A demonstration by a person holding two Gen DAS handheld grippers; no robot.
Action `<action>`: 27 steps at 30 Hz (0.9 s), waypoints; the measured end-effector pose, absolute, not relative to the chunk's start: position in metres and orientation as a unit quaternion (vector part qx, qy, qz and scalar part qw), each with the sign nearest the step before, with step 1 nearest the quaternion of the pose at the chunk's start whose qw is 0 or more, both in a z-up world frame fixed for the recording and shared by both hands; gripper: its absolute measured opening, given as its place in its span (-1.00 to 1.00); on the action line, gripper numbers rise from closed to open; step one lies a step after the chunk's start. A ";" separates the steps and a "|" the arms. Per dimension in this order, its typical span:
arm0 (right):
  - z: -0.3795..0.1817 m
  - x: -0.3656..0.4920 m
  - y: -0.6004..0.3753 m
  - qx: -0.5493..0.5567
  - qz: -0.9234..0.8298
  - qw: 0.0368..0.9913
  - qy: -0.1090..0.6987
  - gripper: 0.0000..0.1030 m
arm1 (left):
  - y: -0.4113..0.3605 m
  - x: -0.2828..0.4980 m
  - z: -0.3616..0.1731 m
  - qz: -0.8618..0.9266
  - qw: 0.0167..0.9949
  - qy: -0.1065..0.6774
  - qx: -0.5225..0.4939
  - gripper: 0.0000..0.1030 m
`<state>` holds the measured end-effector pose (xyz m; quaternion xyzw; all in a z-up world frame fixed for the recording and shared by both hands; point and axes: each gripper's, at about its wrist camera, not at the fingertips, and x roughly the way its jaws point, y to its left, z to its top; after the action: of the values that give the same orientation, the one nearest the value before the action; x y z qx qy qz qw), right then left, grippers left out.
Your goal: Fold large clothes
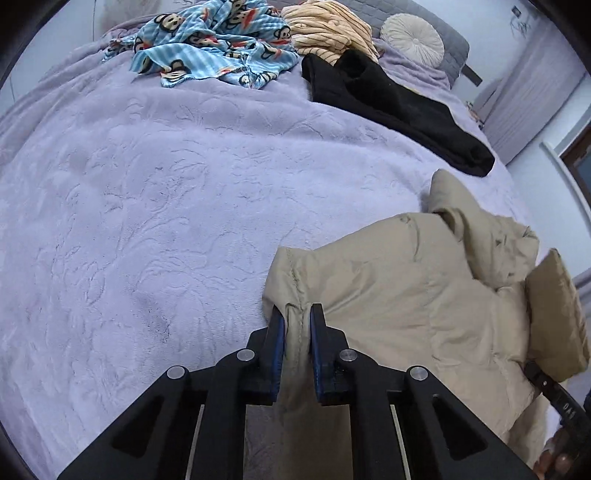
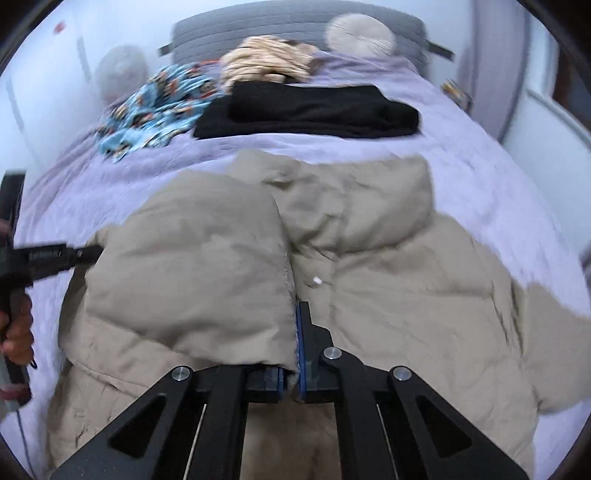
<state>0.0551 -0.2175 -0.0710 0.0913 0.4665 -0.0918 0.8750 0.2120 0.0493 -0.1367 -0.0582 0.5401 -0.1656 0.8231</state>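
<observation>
A beige quilted puffer jacket [image 2: 369, 266] is spread on the near part of a bed covered by a lilac plush embossed blanket [image 1: 166, 192], with one padded panel folded over its front. An edge fold of the jacket is clamped between the blue-padded fingers of the left hand-held gripper [image 1: 297, 325]. In the right wrist view, the edge of the folded-over panel is pinched by the right hand-held gripper [image 2: 297, 332], whose fingers are closed tight on the fabric. Farther up the bed a black fleece garment [image 1: 399, 110] is laid flat, apart from the jacket. Beyond it a crumpled blue monkey-print cloth [image 1: 218, 44] and a yellow striped garment [image 1: 328, 29] are heaped near a round cream pleated cushion [image 1: 412, 38] at the grey padded headboard [image 2: 295, 26].
</observation>
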 end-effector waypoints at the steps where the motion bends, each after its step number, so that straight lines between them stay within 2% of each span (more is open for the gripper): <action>1: -0.083 0.045 -0.246 0.170 -0.099 0.857 0.476 -0.90 | 0.047 0.212 -0.141 -0.161 0.825 0.540 -0.043 -0.72; 3: -0.116 0.025 -0.290 0.310 -0.111 0.809 0.486 -0.89 | 0.045 0.209 -0.146 -0.142 0.834 0.533 -0.005 -0.71; 5: -0.139 0.010 -0.312 0.387 -0.102 0.781 0.480 -0.90 | 0.049 0.206 -0.142 -0.121 0.840 0.529 0.017 -0.70; 7: -0.141 -0.001 -0.326 0.439 -0.094 0.760 0.470 -0.79 | 0.056 0.206 -0.127 -0.110 0.845 0.523 0.019 -0.70; 9: -0.129 -0.009 -0.330 0.434 -0.105 0.756 0.479 -0.58 | 0.069 0.203 -0.105 -0.099 0.857 0.506 0.013 -0.70; 10: -0.117 -0.015 -0.332 0.419 -0.118 0.762 0.480 -0.55 | 0.074 0.201 -0.096 -0.100 0.861 0.499 0.007 -0.70; 14: -0.067 -0.030 -0.334 0.334 -0.147 0.819 0.443 -0.55 | 0.080 0.183 -0.075 -0.140 0.853 0.504 -0.012 -0.70; 17: -0.051 -0.005 -0.328 0.290 -0.111 0.844 0.438 -0.55 | 0.063 0.164 -0.091 -0.150 0.838 0.524 0.011 -0.70; 23: -0.103 0.035 -0.317 0.270 -0.104 0.818 0.496 -0.56 | 0.050 0.145 -0.154 -0.100 0.829 0.545 0.070 -0.70; 24: -0.114 0.031 -0.318 0.277 -0.105 0.812 0.503 -0.65 | 0.050 0.144 -0.157 -0.100 0.832 0.540 0.075 -0.70; 27: -0.122 0.019 -0.321 0.288 -0.094 0.811 0.500 -0.67 | 0.048 0.145 -0.154 -0.098 0.829 0.542 0.097 -0.70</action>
<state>0.0190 -0.3209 -0.1216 0.2881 0.5005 -0.0945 0.8109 0.1451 0.0478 -0.1536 0.0972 0.5417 -0.0976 0.8292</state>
